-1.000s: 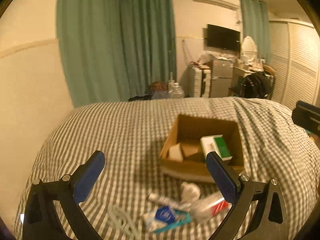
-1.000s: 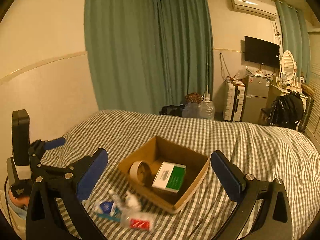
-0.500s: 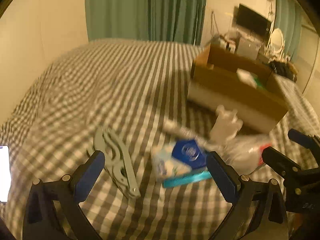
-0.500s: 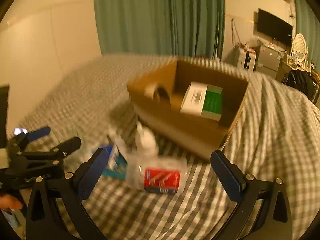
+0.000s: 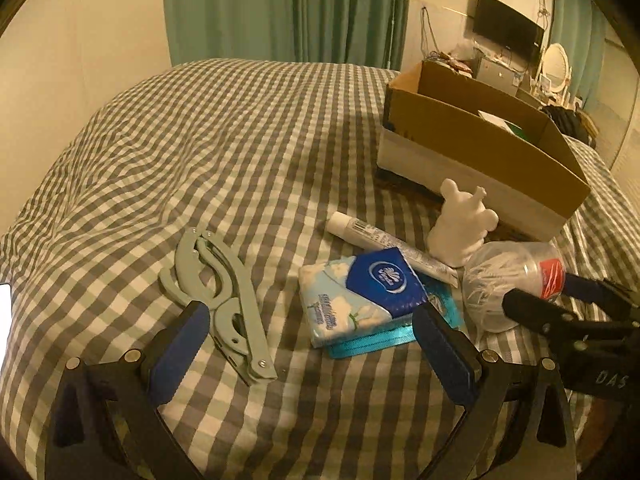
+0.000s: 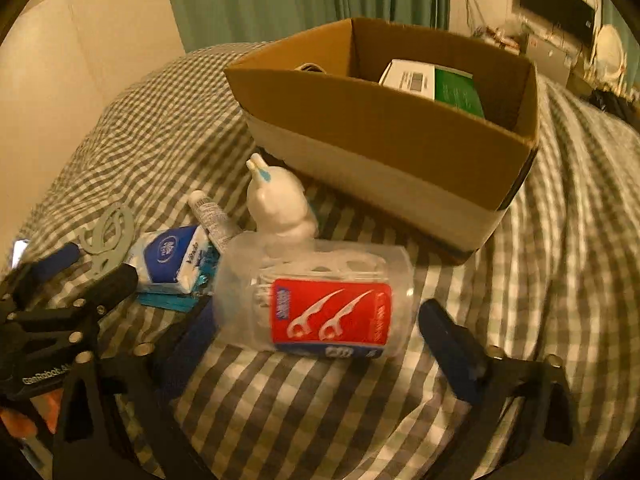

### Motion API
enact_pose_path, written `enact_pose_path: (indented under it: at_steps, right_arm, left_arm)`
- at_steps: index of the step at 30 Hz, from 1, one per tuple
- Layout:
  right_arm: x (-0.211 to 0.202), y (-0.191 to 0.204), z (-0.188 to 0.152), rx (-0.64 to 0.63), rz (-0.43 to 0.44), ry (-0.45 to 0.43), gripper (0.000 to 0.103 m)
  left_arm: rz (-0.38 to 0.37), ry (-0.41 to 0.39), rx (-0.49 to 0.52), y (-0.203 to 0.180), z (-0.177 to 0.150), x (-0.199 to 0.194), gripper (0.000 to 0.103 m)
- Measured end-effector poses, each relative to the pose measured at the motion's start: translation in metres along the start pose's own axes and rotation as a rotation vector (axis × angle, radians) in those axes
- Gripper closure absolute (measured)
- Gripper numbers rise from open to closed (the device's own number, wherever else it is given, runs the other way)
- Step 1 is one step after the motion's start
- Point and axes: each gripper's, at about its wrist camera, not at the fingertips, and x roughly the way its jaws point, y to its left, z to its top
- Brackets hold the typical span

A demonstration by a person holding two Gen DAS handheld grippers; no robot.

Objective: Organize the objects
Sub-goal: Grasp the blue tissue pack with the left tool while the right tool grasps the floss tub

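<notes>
A cardboard box [image 5: 472, 148] [image 6: 384, 128] stands on the checked bed and holds a green-and-white carton [image 6: 436, 84]. In front of it lie a clear tub of floss picks with a red label [image 6: 320, 308] [image 5: 508, 280], a white figurine [image 6: 280, 208] [image 5: 460, 228], a white tube [image 5: 384, 240], a blue tissue pack [image 5: 360, 296] [image 6: 172, 256] and pale green folding tongs [image 5: 220, 292]. My left gripper [image 5: 308, 344] is open, low over the bed between tongs and tissue pack. My right gripper [image 6: 316, 348] is open, its fingers either side of the floss tub.
Green curtains and a cream wall stand behind the bed. A television, a mirror and cluttered furniture are at the far right. A lit phone screen [image 5: 4, 312] lies at the bed's left edge. The right gripper shows in the left wrist view [image 5: 560, 312].
Both grippers have dropped from high above the bed and moved in close to the loose items. The right gripper now straddles the floss tub.
</notes>
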Motion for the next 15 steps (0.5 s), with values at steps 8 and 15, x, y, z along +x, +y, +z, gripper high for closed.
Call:
enact_pose_path:
  at_steps: [8, 15]
  right_arm:
    - [-0.026, -0.017, -0.002, 0.015, -0.004, -0.031, 0.015]
    - [-0.037, -0.027, -0.004, 0.026, -0.035, -0.055, 0.015]
  left_arm:
    - [-0.039, 0.036, 0.028, -0.021, 0.008, 0.012, 0.0]
    - [-0.022, 0.111, 0.005, -0.023, 0.012, 0.047, 0.0]
